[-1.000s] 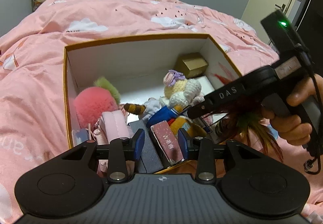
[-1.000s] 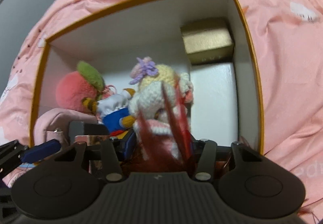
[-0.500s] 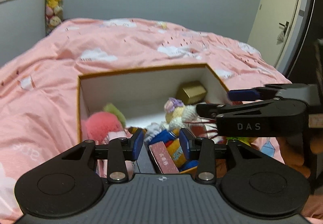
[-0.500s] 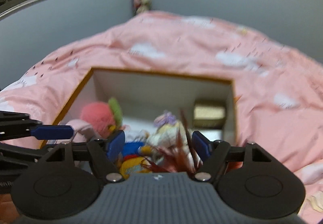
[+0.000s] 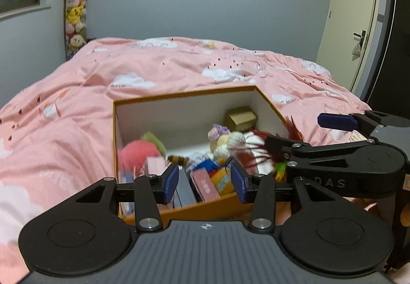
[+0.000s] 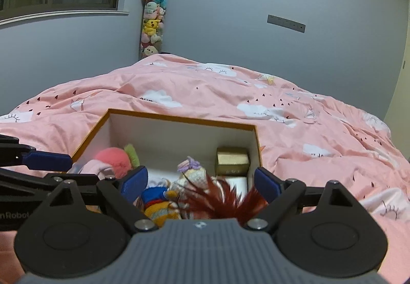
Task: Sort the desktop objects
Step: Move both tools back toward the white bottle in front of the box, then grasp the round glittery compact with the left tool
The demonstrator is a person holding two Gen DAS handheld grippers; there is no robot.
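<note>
An orange-rimmed white box (image 5: 184, 95) (image 6: 179, 118) lies on the pink bed, holding a pink plush peach (image 5: 137, 153) (image 6: 112, 159), a crocheted doll (image 5: 221, 139) (image 6: 191, 171), a gold box (image 5: 241, 118) (image 6: 232, 159), small books (image 5: 205, 188) and a red feather toy (image 5: 256, 155) (image 6: 223, 198). My left gripper (image 5: 205, 179) is open above the box's near edge. My right gripper (image 6: 201, 184) is open wide, with the feathers lying loose between its fingers; it shows at the right in the left wrist view (image 5: 302, 136).
The pink quilt (image 5: 166, 66) (image 6: 294, 117) surrounds the box. A column of plush toys (image 5: 74, 14) (image 6: 152, 14) hangs in the far corner. A door (image 5: 351, 27) is at the right.
Both grippers have lifted and drawn back from the box, tilting up to face the room. My right gripper has opened wide and the red feather toy now lies loose in the box.
</note>
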